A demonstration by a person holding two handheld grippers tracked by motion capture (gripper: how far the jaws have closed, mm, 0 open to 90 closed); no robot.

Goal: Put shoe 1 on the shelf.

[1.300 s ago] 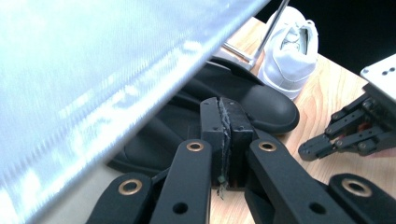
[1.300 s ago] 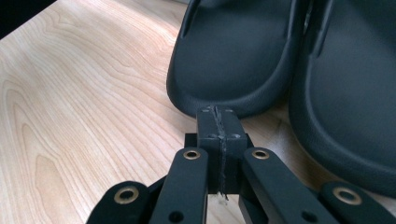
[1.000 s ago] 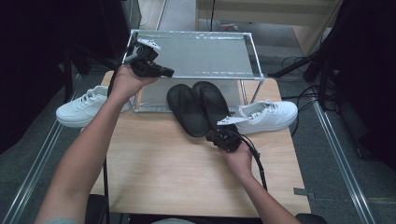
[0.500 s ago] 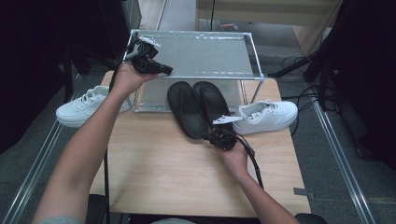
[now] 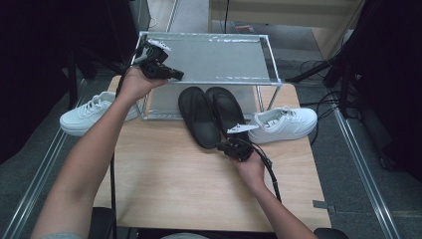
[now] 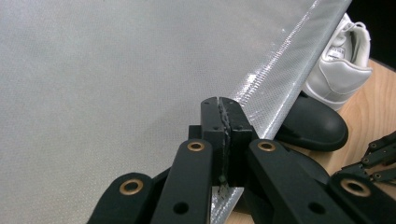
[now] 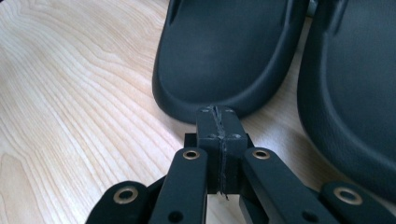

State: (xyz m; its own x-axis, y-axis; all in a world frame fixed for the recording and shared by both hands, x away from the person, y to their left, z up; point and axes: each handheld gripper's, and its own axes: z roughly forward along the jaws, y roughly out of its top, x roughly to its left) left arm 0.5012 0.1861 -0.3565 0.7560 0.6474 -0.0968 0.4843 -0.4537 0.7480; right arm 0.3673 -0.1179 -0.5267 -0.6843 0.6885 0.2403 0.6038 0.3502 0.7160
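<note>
Two black slippers side by side on the worktop (image 5: pixel 164 194), toes under the front edge of the metal rack (image 5: pixel 214 59). Left slipper (image 5: pixel 198 117) with its heel end just ahead of the right gripper (image 5: pixel 222 146), seen close in the right gripper view (image 7: pixel 224 51), nearly touching the clenched tip; right slipper (image 5: pixel 226 110) just beside it, to the right in that view (image 7: pixel 355 79). Right gripper (image 7: pixel 218 112) low over the wood, jaws pressed together, nothing between them. Left gripper (image 5: pixel 175 75) held up at the rack's left front corner, likewise clenched on nothing (image 6: pixel 222 103), over the grey shelf surface (image 6: pixel 116 70). White sneaker (image 5: pixel 283 124) just right of the slippers; another white sneaker (image 5: pixel 92 112) at the worktop's left edge
</note>
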